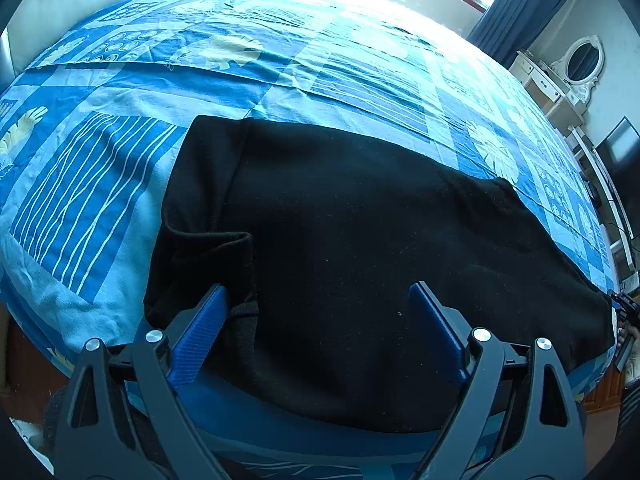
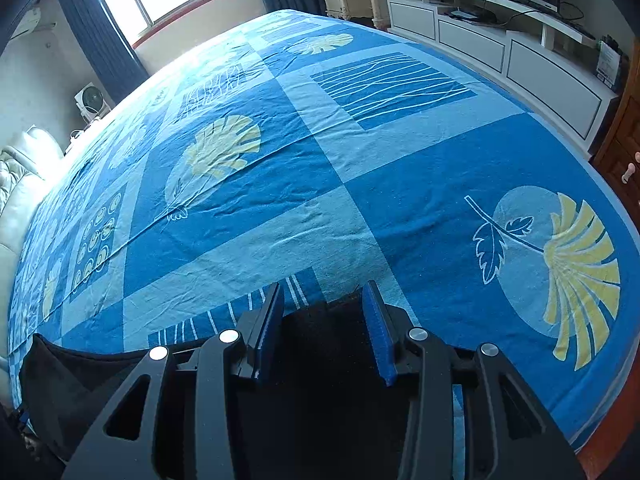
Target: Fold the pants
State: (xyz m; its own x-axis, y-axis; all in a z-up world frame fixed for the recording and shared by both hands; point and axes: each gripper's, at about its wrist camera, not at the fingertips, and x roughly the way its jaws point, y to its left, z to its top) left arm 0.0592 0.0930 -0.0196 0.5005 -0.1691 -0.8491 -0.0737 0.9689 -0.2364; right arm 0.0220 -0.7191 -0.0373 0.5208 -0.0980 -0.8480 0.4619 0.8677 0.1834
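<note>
Black pants [image 1: 360, 232] lie flat on a blue patterned bed sheet [image 1: 240, 68], folded lengthwise, with a cuff or waistband edge at the near left. My left gripper [image 1: 318, 296] is open wide just above the pants' near edge, its blue pads [image 1: 202, 334] apart and empty. In the right wrist view the pants [image 2: 324, 320] show as dark cloth under and between the fingers. My right gripper [image 2: 322, 294] is partly open over the pants' far edge, with the cloth between its blue pads [image 2: 378, 332], not pinched.
The bed sheet [image 2: 360, 152] stretches far ahead of the right gripper. A white TV cabinet [image 2: 500, 48] and a dresser with an oval mirror [image 1: 576, 68] stand beyond the bed. A padded headboard [image 2: 20, 184] is at the left. The windows have dark curtains [image 2: 96, 28].
</note>
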